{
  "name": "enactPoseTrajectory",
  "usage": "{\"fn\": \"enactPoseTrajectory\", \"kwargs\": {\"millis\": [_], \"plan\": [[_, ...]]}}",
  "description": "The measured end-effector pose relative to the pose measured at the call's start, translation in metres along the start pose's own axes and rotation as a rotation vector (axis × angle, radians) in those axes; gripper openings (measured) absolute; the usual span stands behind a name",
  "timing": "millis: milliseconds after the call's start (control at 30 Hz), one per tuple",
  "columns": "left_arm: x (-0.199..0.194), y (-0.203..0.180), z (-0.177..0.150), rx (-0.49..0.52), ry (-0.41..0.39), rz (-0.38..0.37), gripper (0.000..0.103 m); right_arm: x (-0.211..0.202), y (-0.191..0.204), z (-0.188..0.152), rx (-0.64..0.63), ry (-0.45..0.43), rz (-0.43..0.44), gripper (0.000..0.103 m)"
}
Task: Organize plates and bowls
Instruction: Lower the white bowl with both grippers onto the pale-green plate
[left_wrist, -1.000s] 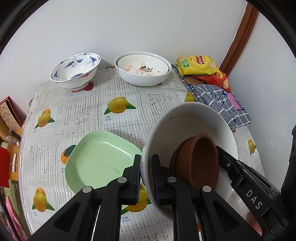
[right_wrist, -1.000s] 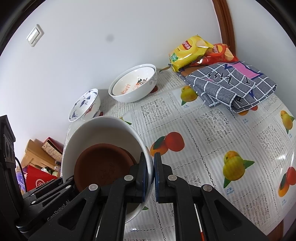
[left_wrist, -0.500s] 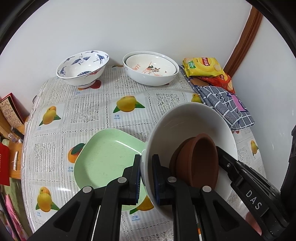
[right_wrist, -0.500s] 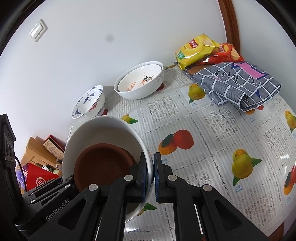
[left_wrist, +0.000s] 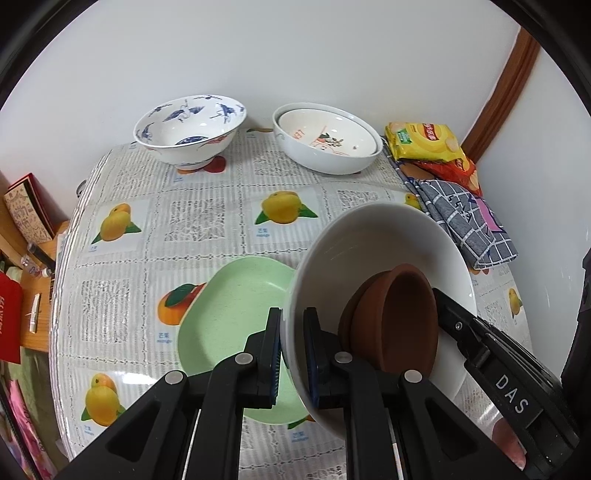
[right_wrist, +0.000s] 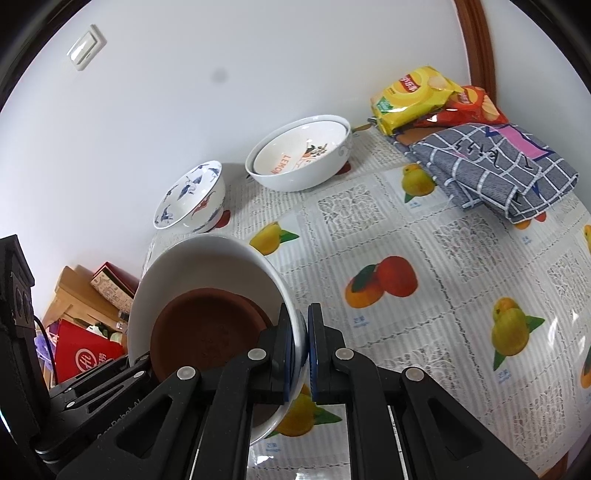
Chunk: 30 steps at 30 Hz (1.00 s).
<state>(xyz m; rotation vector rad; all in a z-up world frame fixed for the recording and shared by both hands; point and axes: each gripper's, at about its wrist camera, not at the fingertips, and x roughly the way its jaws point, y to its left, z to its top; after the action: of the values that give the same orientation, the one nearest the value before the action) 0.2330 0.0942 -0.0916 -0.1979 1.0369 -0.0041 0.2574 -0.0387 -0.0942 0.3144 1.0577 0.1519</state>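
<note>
Left gripper (left_wrist: 293, 354), jaws clamped on the near-left rim of the large white bowl (left_wrist: 391, 243), one pad outside the wall and one inside; right gripper (right_wrist: 303, 349), likewise clenched on the opposite rim of the same bowl (right_wrist: 207, 254); the bowl is thus carried between both grippers, off the tablecloth (left_wrist: 207, 221) and tilted. Inside it lie brown clay dishes (left_wrist: 399, 321), nested and slid toward the lower side. Directly beneath and beside the bowl's left edge, the green plate (left_wrist: 229, 314) rests on the cloth. Farther out, against the wall: the blue-patterned bowl (left_wrist: 188, 133), empty, and the white nested pair (left_wrist: 328, 144) with an orange-printed bowl seated inside. At the right margin, snack bags (left_wrist: 424, 142) and a folded checked cloth (left_wrist: 465, 225).

Change over the last second: both grippers have advanced together across the table, so that the far bowls loom larger and the green plate now sits partly under the carried bowl; grip unchanged. Judged meaning: transport phase, under way; the load is probably bound for a stack at the back, or for the green plate; release not yet begun.
</note>
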Motion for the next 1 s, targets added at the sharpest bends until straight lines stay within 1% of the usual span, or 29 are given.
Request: {"fn": "enactPoseTrajectory", "kwargs": {"millis": [267, 533, 667, 1000], "plan": [[0.008, 0.022, -0.003, -0.028, 0.014, 0.018, 0.011, 0.019, 0.015, -0.004, -0.027, 0.026, 0.012, 0.008], [0.027, 0.047, -0.008, -0.056, 0.048, 0.049, 0.011, 0.048, 0.027, -0.016, -0.033, 0.069, 0.027, 0.008], [0.039, 0.056, -0.010, -0.062, 0.074, 0.040, 0.011, 0.060, 0.030, -0.021, -0.037, 0.090, 0.016, 0.008], [0.068, 0.068, -0.016, -0.090, 0.121, 0.049, 0.011, 0.094, 0.028, -0.030, -0.049, 0.157, -0.012, 0.008]]}}
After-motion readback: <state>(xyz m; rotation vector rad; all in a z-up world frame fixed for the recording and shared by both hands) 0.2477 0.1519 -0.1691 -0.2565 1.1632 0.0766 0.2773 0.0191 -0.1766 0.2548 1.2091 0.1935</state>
